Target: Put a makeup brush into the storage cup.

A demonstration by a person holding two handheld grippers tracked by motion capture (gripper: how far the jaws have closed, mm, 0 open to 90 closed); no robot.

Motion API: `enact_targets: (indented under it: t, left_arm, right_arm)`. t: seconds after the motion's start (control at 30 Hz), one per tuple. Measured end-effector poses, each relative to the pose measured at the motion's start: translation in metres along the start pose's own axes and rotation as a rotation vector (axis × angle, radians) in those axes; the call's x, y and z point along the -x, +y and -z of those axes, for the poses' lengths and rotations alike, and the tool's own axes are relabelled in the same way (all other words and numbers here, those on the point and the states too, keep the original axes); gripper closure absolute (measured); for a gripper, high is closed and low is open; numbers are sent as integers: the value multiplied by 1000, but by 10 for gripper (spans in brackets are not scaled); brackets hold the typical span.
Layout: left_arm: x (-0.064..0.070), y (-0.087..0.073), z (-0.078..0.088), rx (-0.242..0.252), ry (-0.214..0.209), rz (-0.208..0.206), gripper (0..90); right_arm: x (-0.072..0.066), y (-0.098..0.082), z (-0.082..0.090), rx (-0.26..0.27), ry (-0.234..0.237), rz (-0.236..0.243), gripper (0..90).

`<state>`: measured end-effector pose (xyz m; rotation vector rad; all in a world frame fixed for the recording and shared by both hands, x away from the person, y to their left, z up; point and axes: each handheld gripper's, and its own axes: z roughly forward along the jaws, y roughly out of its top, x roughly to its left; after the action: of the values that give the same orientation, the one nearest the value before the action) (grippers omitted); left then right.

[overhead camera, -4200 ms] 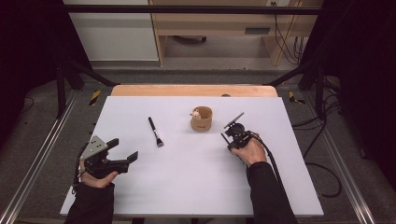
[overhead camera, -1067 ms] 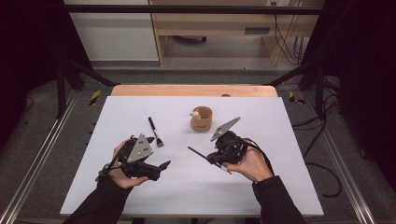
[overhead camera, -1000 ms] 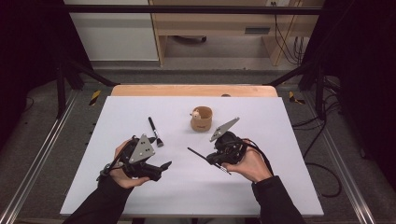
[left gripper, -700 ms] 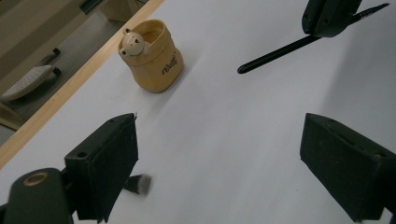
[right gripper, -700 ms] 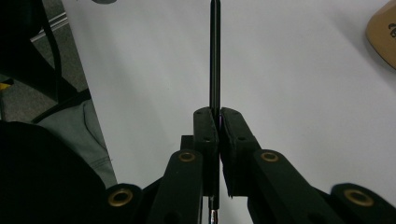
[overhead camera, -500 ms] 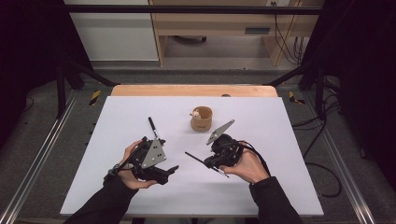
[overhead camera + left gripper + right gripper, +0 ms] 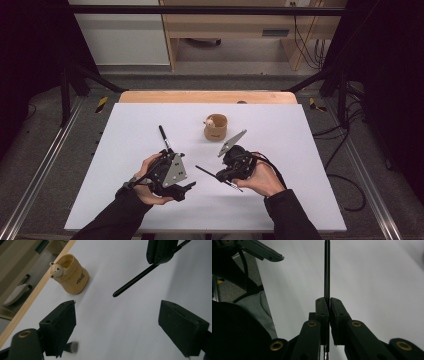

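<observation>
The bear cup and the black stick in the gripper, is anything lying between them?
No. In the left gripper view, just bare white table lies between the bear cup and the thin black stick that the right gripper holds.

Black hand-held gripper (image 7: 187, 189) with grey triangular plate, dark sleeves (image 7: 115, 217)

The work surface is a table (image 7: 280, 200) with a plain white top; a light wooden strip runs along its far edge. Two items lie directly on it. A small tan cup (image 7: 215, 128) with a bear figure on its rim stands upright near the far middle of the top; in the left gripper view the cup (image 7: 71, 274) bears dark lettering on its side. A black-handled brush (image 7: 164, 138) lies flat to the left of the cup, apart from it, handle pointing toward the far edge.
</observation>
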<state>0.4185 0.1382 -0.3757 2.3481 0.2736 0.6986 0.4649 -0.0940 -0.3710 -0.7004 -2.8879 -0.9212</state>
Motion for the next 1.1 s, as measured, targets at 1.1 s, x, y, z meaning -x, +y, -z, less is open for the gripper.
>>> enact_targets:
  t: [1.1]
  left_arm:
    - [18, 7, -22, -31, 5, -163, 269]
  right_arm:
    - [-4, 4, -15, -30, 44, 18, 857]
